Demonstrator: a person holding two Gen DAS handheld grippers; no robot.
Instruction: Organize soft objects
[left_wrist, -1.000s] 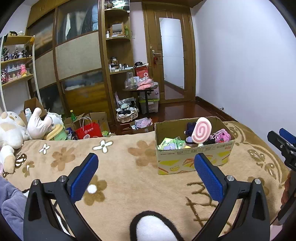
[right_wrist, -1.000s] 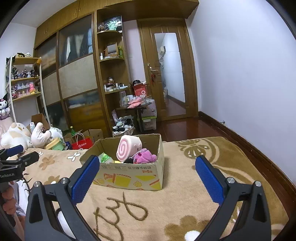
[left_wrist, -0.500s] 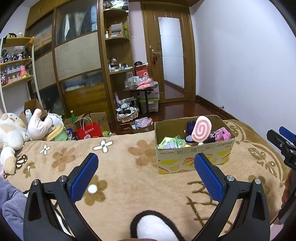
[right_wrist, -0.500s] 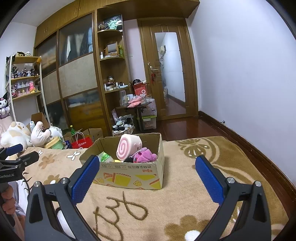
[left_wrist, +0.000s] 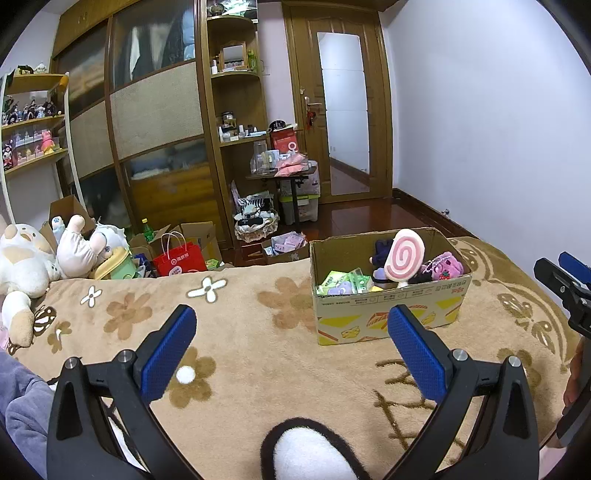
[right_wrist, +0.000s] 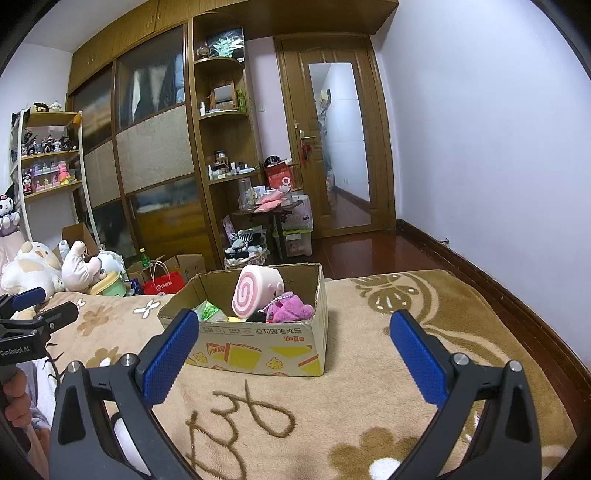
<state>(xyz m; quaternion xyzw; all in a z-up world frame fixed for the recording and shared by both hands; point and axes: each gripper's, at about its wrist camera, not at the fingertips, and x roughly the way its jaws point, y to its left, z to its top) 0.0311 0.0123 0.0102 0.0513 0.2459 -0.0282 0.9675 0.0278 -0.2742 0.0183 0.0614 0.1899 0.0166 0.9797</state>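
Left wrist view rides low over the bed (left_wrist: 258, 332), looking forward between the spread fingers of the left claw (left_wrist: 291, 349) toward the wardrobe and door. The cardboard box (left_wrist: 391, 310) sits ahead and to its right, fairly near. Right wrist view sits at much the same low height, looking out through the right claw (right_wrist: 293, 352), and here the cardboard box (right_wrist: 258, 347) lies ahead, slightly left, closer still. Both views share the box, the bed's blanket, the plush pile (left_wrist: 44, 254) at far left and the door (right_wrist: 332, 147). Each camera catches the other claw at its frame edge.
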